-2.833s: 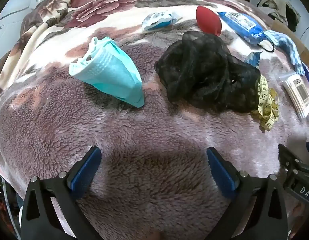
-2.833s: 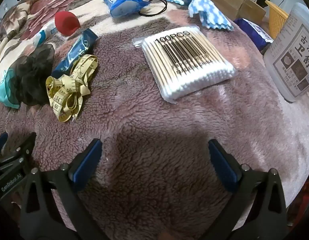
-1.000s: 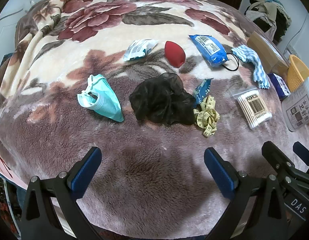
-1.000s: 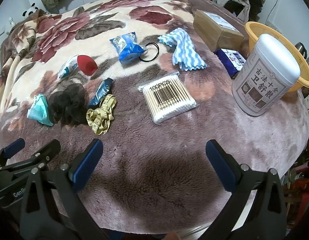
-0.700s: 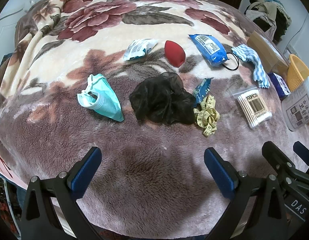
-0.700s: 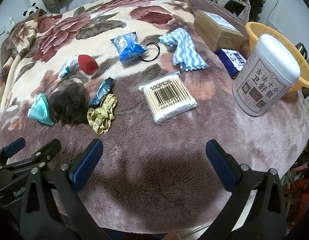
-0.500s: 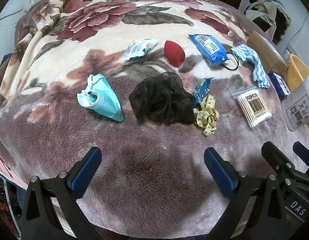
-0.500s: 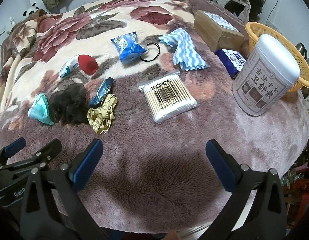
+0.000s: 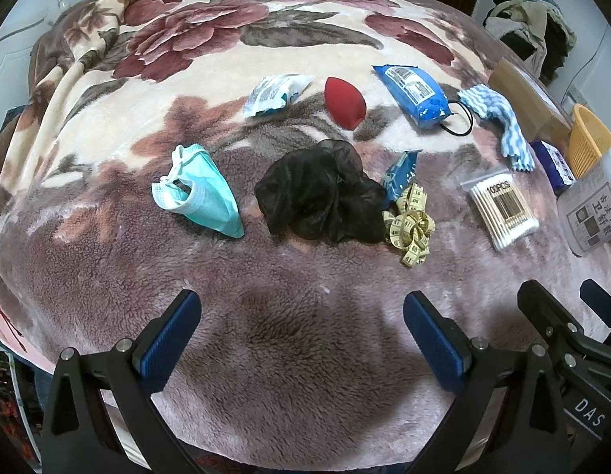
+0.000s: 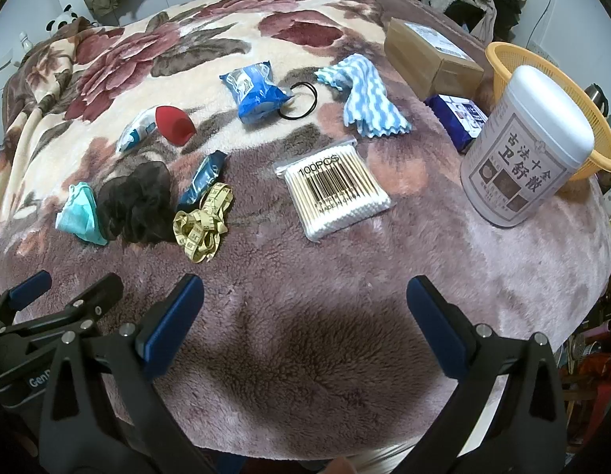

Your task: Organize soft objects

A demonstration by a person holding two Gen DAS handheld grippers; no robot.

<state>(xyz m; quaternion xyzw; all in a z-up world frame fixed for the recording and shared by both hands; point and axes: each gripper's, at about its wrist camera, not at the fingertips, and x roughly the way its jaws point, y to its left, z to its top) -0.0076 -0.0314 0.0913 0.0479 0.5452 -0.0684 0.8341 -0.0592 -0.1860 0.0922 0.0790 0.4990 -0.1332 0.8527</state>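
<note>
Hovering above near edge of blanket [image 9: 305,355], well apart from all items: left gripper [image 9: 301,335] and right gripper [image 10: 305,328], both spread wide, holding nothing, likely raised for overview before first pick. Lying loose mid-blanket: face mask [image 9: 198,193], black mesh cloth [image 9: 317,193] touching tape measure [image 9: 410,225], red sponge [image 9: 344,102], striped cloth [image 10: 364,94]. Standing at right edge, probable destination: orange basket [image 10: 514,63], behind white canister [image 10: 530,138]. Sorting apparently not yet started.
</note>
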